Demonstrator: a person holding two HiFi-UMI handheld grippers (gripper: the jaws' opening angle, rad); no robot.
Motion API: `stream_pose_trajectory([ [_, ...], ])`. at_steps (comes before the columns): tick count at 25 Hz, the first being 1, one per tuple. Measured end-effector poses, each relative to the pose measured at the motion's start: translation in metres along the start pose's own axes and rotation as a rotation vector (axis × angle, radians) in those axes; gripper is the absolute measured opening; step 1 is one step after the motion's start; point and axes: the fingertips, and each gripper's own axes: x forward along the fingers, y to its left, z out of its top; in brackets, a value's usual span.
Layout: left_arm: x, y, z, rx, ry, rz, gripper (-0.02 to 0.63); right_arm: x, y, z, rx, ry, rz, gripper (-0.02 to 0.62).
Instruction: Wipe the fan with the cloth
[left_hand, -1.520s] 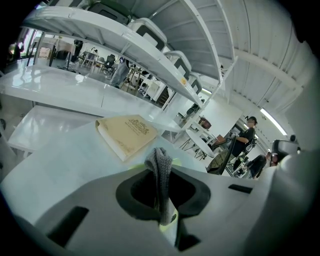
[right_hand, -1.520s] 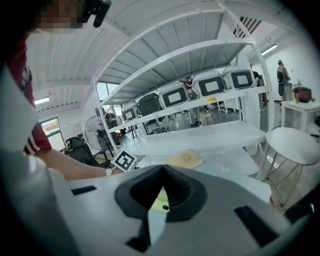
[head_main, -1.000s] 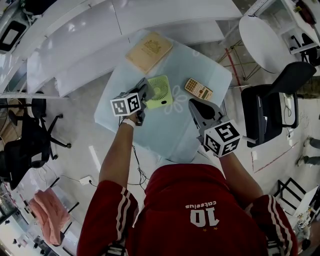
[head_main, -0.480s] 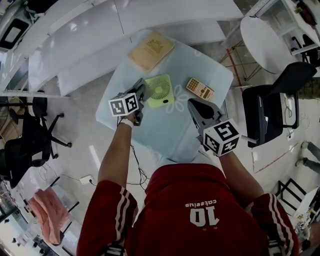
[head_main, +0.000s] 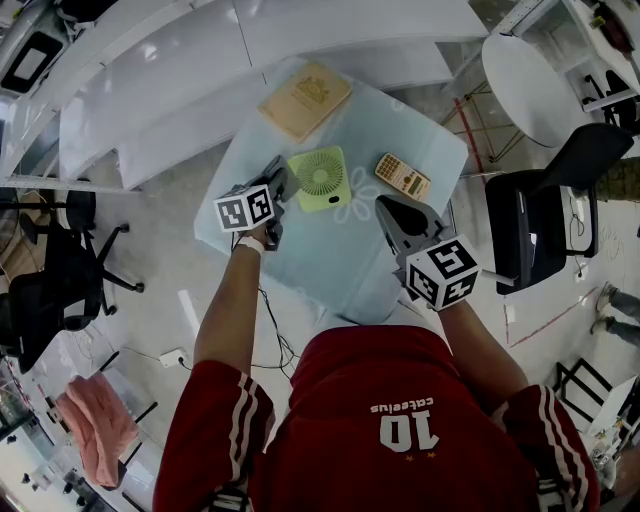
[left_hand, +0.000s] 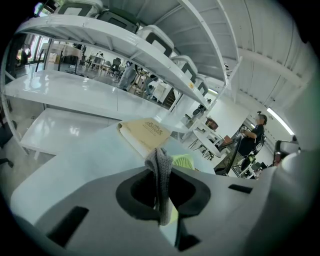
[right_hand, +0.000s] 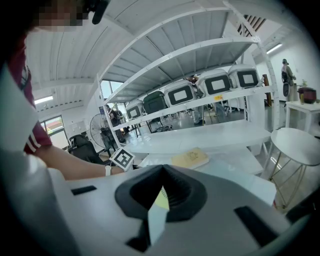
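A small green fan (head_main: 318, 178) lies face up on the glass table (head_main: 340, 260). My left gripper (head_main: 277, 173) is at the fan's left edge, shut on a grey cloth (left_hand: 159, 172) that hangs folded between its jaws. In the left gripper view, a bit of the green fan (left_hand: 183, 161) shows just past the cloth. My right gripper (head_main: 393, 209) hovers to the right of the fan, below the calculator, shut with nothing in it. Through its narrow slit in the right gripper view (right_hand: 159, 194) I see a sliver of the fan (right_hand: 161, 200).
A tan book (head_main: 305, 99) lies at the table's far side and an orange calculator (head_main: 402, 176) to the right of the fan. White benches (head_main: 150, 90) stand beyond the table, a round white table (head_main: 535, 75) and a black chair (head_main: 545, 215) to the right.
My left gripper with the cloth has slid slightly left, off the fan's edge. The right gripper has hardly moved.
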Motion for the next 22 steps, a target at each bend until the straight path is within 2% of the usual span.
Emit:
stream_pose_trajectory([
  [22,-0.017,-0.023,-0.023,-0.012,0.002,-0.037,0.028,-0.025,0.014,-0.008,0.020,-0.039,-0.037,0.005],
])
